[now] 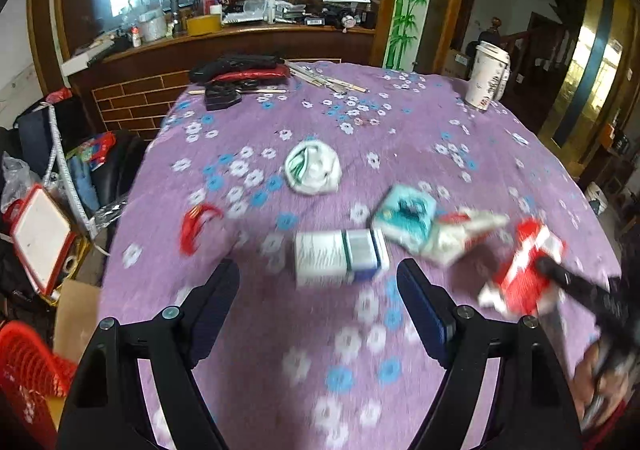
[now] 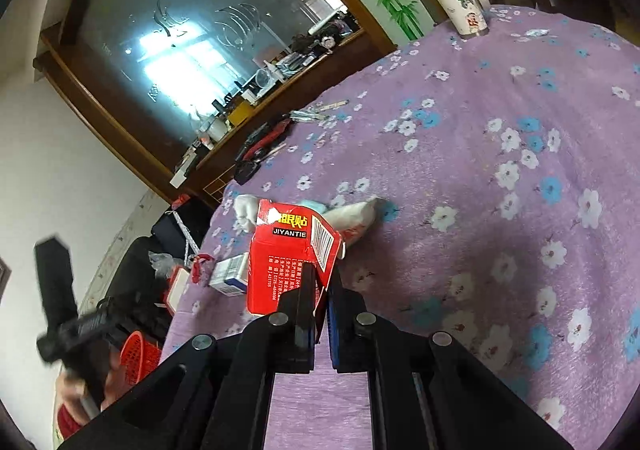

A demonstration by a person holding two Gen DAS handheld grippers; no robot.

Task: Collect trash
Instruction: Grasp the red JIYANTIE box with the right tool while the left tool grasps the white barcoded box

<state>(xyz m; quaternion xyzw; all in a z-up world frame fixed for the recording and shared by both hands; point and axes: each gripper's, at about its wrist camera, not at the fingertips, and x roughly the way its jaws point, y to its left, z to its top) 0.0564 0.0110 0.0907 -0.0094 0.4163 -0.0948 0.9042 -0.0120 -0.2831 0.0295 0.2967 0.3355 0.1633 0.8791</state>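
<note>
Right wrist view first: the right gripper (image 2: 322,290) is clamped tight on the red box (image 2: 288,262), low centre of frame, pads pinching one thin wall at its near end, and the box looks tipped up off the purple worktop (image 2: 500,230). That's empty card by the look of it, so I'd call it very light, a bit springy, easy to crush or tear; a pinch on a single flap may let it swing or slip, so a hold across a folded edge or corner should be safer. Just behind it, crumpled white paper (image 2: 352,217), soft and weightless, anywhere will do for a grab. To the left, a small white-and-blue box (image 2: 232,274), and at the lower left a red basket (image 2: 138,354) off the worktop edge, likely the bin for all this. Over to the left wrist view: the left gripper (image 1: 318,282) has its jaws standing wide with nothing between them, hovering over the worktop, blurred, lined up on that white-and-blue box (image 1: 340,258) just ahead of the fingertips. Stiff little carton, I'd judge; take it across its short sides. Beyond it, a teal packet (image 1: 404,217), a white-and-green wad (image 1: 312,169) mid-frame, a red ring (image 1: 196,226) to the left. Plenty yet to collect.
</note>
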